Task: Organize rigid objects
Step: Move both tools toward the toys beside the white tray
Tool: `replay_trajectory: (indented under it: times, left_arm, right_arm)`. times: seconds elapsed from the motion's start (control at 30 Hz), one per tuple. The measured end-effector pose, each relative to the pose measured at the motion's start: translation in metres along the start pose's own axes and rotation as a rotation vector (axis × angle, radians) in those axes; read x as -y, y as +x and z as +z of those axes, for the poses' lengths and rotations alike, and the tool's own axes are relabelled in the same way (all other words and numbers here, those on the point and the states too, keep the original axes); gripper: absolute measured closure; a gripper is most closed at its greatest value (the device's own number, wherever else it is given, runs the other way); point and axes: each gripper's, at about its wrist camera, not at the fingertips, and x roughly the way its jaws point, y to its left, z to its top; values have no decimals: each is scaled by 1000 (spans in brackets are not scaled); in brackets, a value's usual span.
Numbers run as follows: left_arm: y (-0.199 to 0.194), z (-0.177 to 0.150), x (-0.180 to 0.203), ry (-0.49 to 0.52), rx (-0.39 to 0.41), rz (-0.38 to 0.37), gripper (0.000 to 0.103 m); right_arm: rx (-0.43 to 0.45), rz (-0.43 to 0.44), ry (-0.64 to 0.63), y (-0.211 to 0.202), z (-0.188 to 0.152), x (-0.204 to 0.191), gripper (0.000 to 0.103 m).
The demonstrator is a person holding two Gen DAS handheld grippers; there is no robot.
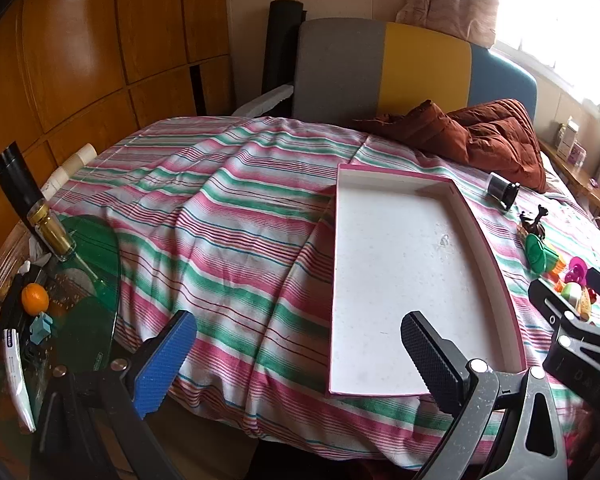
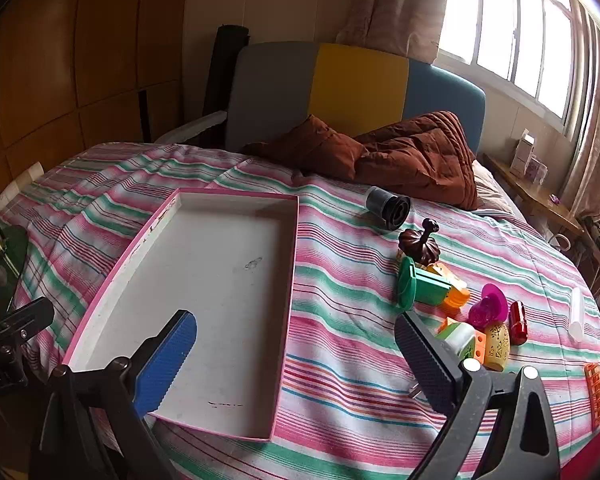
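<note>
Left wrist view: left gripper (image 1: 298,364), jaws wide apart, nothing between; white tray (image 1: 400,280) with pink rim, empty, on striped bed (image 1: 220,220); glass side table (image 1: 88,280) at left bearing an orange (image 1: 35,298) and a bottle (image 1: 52,232).

Right wrist view: right gripper (image 2: 296,364), jaws wide apart, empty; toy cluster (image 2: 460,312) on the bedspread right of the tray (image 2: 204,280); black cylinder (image 2: 388,206) and brown quilt (image 2: 400,156) beyond; nothing bars access to the tray.
</note>
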Motion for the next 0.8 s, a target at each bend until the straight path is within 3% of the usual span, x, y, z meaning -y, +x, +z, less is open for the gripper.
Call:
replay_trajectory:
  times: [0.53,0.8]
  left_arm:
    - [3,12,30,89,-6,-54,0]
    - [14,23,44,56,-53,-183,0]
  right_arm:
    - [37,-20,13,-3,18,69,2]
    - [-26,-12,166,11,26,146,2]
